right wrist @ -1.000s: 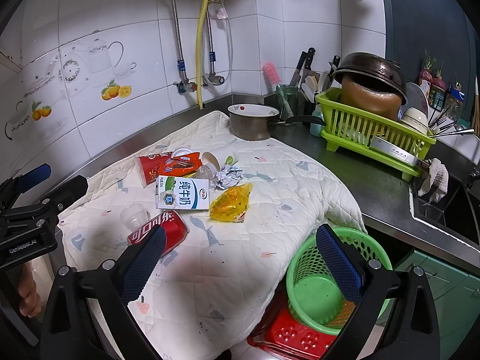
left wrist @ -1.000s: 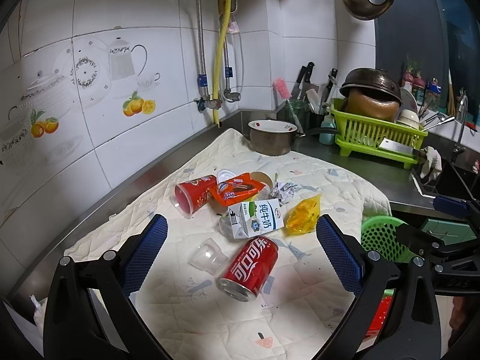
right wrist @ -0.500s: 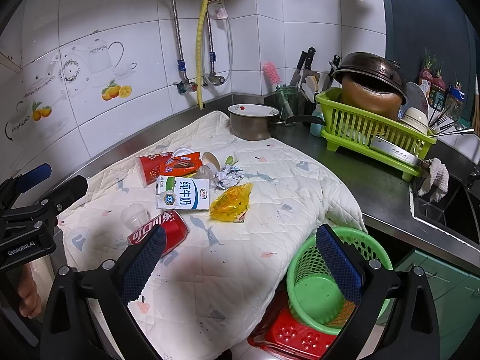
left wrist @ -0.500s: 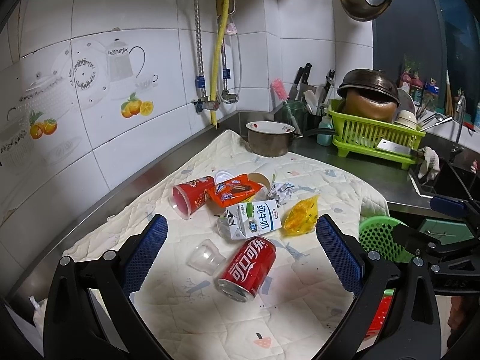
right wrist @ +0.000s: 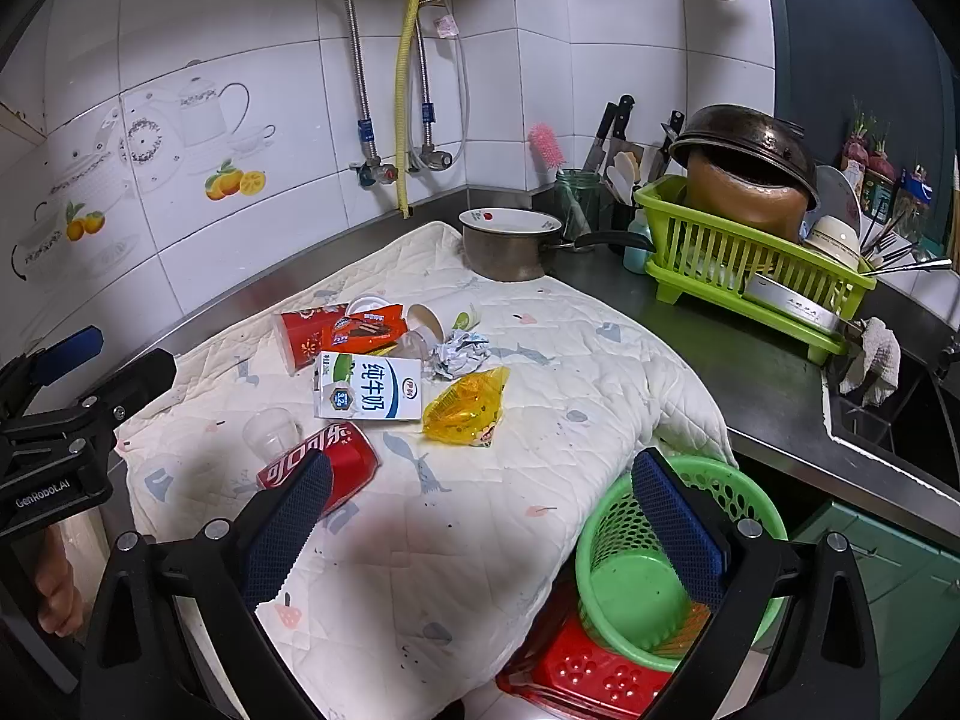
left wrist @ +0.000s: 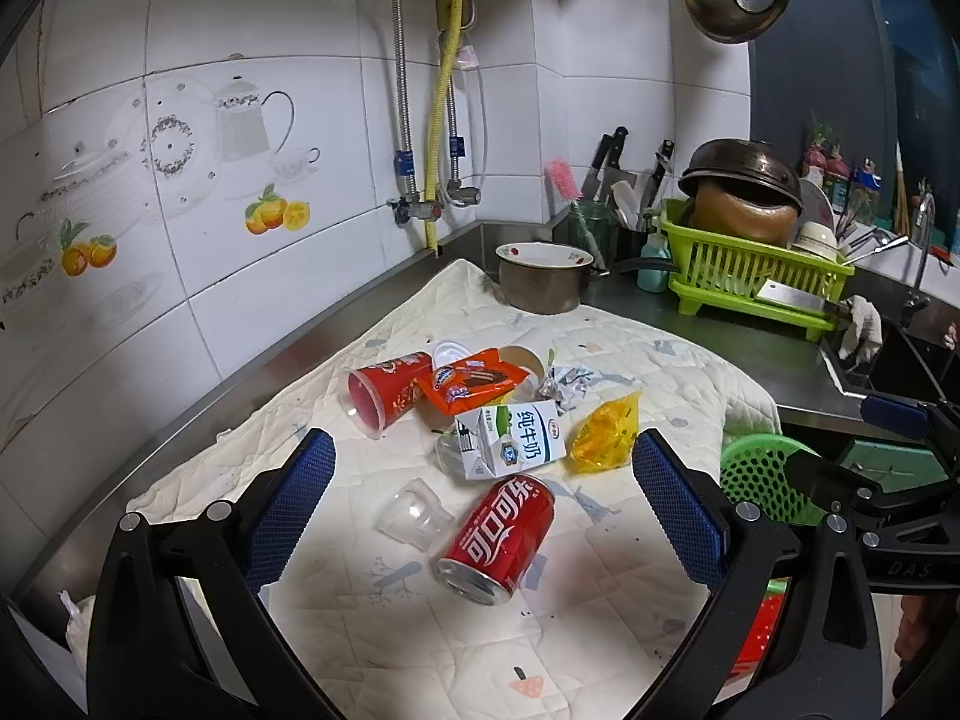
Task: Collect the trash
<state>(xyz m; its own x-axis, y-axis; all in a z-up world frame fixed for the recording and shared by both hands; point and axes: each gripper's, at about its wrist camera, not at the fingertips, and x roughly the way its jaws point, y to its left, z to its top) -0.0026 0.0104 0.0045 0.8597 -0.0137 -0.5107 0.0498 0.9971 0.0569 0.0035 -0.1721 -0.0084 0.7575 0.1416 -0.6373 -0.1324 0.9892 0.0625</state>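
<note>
Left gripper (left wrist: 483, 510), right gripper (right wrist: 480, 531) both spread wide, empty. Red can (left wrist: 498, 540) near, on side; milk carton (left wrist: 516, 438) behind; green basket (right wrist: 648, 564) right, possibly empty.

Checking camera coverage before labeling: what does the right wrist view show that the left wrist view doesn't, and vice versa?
Right wrist only: the inside of the green basket, the red perforated tray beneath it, and the open left gripper.

Left wrist only: the open end of the red paper cup, and the right gripper at the frame's edge.

Both: cola can, milk carton, yellow wrapper, clear plastic cup, saucepan, dish rack.
</note>
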